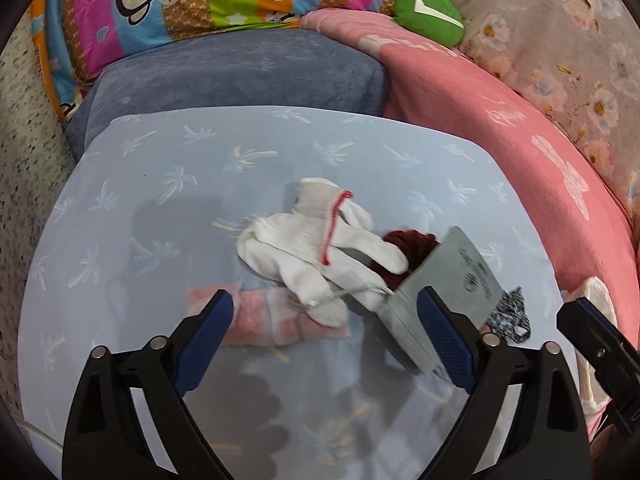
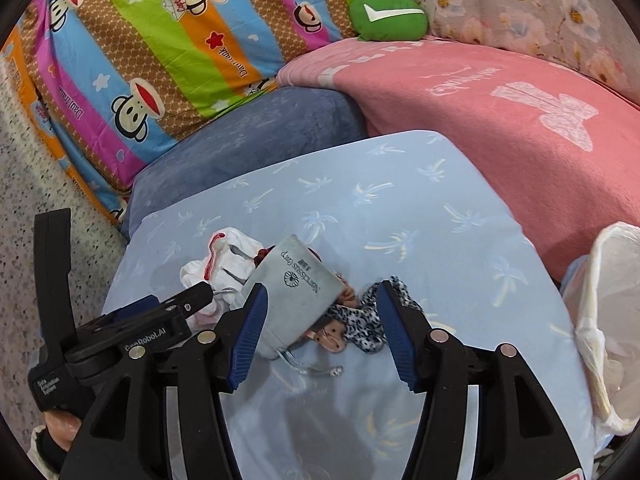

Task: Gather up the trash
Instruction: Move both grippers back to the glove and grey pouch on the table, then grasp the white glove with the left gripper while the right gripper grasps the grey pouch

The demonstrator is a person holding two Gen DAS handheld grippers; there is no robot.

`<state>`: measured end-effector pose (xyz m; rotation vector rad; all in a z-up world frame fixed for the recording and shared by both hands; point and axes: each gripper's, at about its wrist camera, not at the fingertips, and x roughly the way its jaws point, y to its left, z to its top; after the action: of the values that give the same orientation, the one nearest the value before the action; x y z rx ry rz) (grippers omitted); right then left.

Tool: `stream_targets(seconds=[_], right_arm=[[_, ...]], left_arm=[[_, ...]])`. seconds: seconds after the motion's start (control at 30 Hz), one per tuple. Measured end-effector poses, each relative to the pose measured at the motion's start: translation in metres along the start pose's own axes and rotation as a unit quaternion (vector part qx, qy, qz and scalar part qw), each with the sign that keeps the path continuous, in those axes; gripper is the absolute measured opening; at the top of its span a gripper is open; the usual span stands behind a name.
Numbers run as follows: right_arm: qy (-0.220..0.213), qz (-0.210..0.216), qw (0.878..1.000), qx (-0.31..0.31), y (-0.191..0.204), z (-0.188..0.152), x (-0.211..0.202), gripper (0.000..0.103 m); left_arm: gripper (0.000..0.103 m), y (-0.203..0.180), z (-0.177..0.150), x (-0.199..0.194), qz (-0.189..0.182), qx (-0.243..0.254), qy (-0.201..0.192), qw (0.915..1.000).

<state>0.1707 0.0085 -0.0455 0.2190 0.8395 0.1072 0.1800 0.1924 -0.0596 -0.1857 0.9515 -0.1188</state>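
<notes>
A light blue cushion (image 1: pixel 280 152) with a palm-tree print carries the things. Near its middle lie white gloves (image 1: pixel 316 240) with red cuffs. Touching them toward the right edge is a grey pouch (image 1: pixel 452 276), its silver drawstring (image 2: pixel 308 368) trailing on the fabric. A dark red item (image 1: pixel 412 244) lies between gloves and pouch. Under the gloves, on the near side, lies a pink and white cloth (image 1: pixel 272 316). Just beside the pouch, toward the right edge, lies a leopard-print fabric piece (image 2: pixel 360 320).
</notes>
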Motion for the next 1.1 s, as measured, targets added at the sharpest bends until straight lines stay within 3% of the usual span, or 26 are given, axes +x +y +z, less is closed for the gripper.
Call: stream_targets(seconds=[0.5,0.53,0.6,0.63,0.7,0.83,0.9,1.1], right_arm=[[0.030,-0.004,1.000,-0.002,0.010,0.016,0.061,0.057],[0.033,-0.004,0.999,-0.002,0.009,0.016,0.063,0.057],[0.036,-0.002,0.999,0.000,0.009,0.014,0.066,0.057],[0.038,-0.002,0.999,0.001,0.009,0.013,0.067,0.055],[0.043,-0.001,0.999,0.003,0.009,0.010,0.070,0.044],[0.057,0.007,0.998,0.007,0.008,0.003,0.072,0.007],[0.056,0.010,0.998,0.006,0.008,0.000,0.067,0.001],[0.034,0.016,0.999,0.004,0.009,-0.001,0.041,0.001]], left_arm=[[0.090,0.013,0.036,0.041,0.005,-0.020,0.000,0.9998],[0.087,0.013,0.036,0.043,0.006,-0.020,0.001,0.9998],[0.069,0.013,0.036,0.048,-0.004,-0.017,0.011,0.9998],[0.066,0.013,0.035,0.049,-0.007,-0.017,0.014,0.9997],[0.049,0.012,0.033,0.049,-0.009,-0.011,0.014,0.9998],[0.028,0.006,0.028,0.043,-0.010,0.008,0.007,0.9999],[0.014,0.005,0.028,0.040,-0.015,0.007,0.005,0.9998],[0.007,-0.004,0.028,0.024,-0.028,0.004,-0.003,0.9996]])
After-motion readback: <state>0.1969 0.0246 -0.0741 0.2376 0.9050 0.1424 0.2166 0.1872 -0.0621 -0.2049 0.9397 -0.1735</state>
